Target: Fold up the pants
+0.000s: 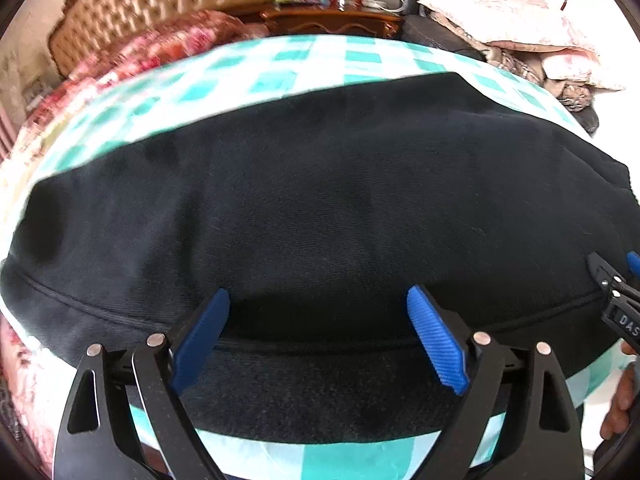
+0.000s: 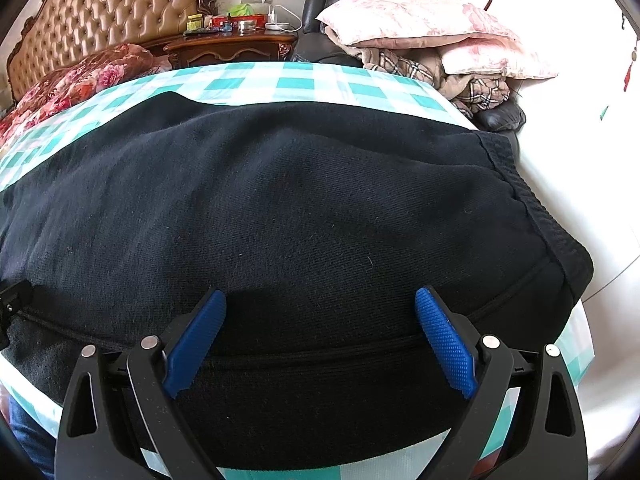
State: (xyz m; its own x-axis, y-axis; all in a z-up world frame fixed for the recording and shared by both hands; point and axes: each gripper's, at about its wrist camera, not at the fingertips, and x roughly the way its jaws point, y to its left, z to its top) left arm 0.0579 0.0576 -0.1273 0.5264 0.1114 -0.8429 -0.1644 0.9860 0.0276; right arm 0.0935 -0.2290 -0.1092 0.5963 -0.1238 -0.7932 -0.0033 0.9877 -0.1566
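Black pants lie flat across a surface covered by a teal-and-white checked cloth, lengthwise left to right, ribbed waistband at the right end. Probably laid out this way so the long near edge faces both tools for a lengthwise fold.

Left gripper hangs over the near seam, jaws released and spread wide, nothing between the blue pads, only cloth beneath. Right gripper sits alongside, nearer the waistband, jaws likewise parted with no fabric pinched; its tip also shows at the right edge of the left view. The paired stance suggests a two-point pick along the near edge.

Fabric: thick, matte, twill-textured, with lint specks. Appears doubled already, one leg over the other; a piped seam runs near the front edge. Mild ripples, no large creases.
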